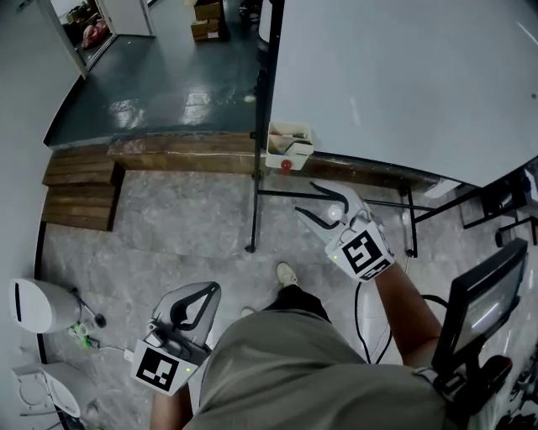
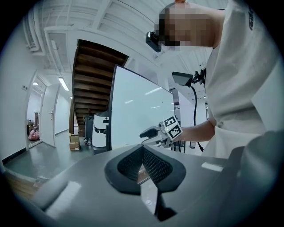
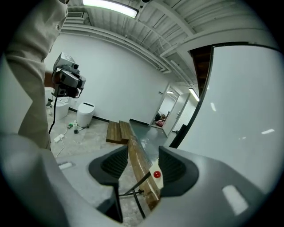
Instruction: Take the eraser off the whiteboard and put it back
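The whiteboard [image 1: 403,76] fills the upper right of the head view and its face looks blank. A small white holder with a red knob [image 1: 288,148] hangs at its lower left corner; I cannot pick out the eraser. My right gripper [image 1: 305,198] is open and empty, just below and right of that holder. In the right gripper view the holder [image 3: 155,174] shows between the open jaws [image 3: 143,165], still apart from them. My left gripper [image 1: 213,291] hangs low by the person's leg, shut on nothing. Its own view [image 2: 143,150] looks toward the whiteboard [image 2: 133,111] and the right gripper [image 2: 148,132].
A black stand leg [image 1: 255,176] carries the board. Wooden steps [image 1: 80,193] and a long wooden ledge [image 1: 185,155] border a dark green floor. A white bin [image 1: 38,304] stands lower left, a monitor on a stand [image 1: 487,302] at the right, and cardboard boxes [image 1: 206,18] far back.
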`<action>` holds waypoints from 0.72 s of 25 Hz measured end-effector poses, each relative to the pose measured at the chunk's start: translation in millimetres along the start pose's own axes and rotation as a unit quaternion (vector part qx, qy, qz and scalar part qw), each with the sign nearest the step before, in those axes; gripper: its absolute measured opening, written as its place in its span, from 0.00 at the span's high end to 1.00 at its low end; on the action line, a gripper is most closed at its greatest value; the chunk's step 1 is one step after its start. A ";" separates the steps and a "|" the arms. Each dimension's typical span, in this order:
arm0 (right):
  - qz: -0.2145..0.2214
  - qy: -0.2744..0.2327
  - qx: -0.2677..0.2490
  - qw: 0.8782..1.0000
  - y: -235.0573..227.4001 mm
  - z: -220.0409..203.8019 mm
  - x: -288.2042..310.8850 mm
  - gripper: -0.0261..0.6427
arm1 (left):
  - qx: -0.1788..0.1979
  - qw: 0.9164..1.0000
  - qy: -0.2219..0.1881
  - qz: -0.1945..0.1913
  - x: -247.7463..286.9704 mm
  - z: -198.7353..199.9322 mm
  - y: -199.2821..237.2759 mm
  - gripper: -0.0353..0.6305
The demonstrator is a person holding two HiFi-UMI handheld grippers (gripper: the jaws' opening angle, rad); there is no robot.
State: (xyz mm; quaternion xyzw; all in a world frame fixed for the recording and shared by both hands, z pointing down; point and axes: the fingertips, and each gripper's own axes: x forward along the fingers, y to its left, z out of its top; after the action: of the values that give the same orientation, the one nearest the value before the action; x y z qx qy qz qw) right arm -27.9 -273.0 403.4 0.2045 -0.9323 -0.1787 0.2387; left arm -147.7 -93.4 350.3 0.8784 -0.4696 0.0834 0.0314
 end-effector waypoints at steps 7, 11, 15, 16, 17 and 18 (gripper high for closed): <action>-0.013 0.015 0.024 1.000 82.0 27.1 -54.2 0.65 | -0.008 0.999 -0.004 -0.042 -42.7 -16.4 -36.5 0.94; -0.013 0.018 0.035 0.999 115.7 28.4 -92.9 0.65 | -0.003 0.998 -0.008 -0.060 -48.8 -17.8 -70.2 0.94; -0.025 0.009 0.038 0.999 136.2 35.3 -135.8 0.65 | 0.005 0.997 -0.011 -0.079 -49.9 -14.4 -105.2 0.94; -0.028 0.007 0.040 0.999 140.7 35.3 -148.6 0.65 | 0.006 0.996 -0.011 -0.083 -49.9 -13.6 -115.7 0.94; -0.032 0.003 0.043 0.999 144.4 33.5 -161.8 0.65 | 0.008 0.996 -0.009 -0.087 -48.6 -13.5 -126.6 0.94; -0.037 0.001 0.046 0.998 147.8 30.2 -175.3 0.65 | 0.010 0.996 -0.009 -0.091 -46.4 -13.6 -138.0 0.94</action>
State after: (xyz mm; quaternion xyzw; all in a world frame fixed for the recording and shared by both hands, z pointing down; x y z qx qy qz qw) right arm 53.4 -58.0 377.1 0.2498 -0.9313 -0.1438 0.2228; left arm -60.0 23.3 358.7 0.9184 -0.3873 0.0772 0.0260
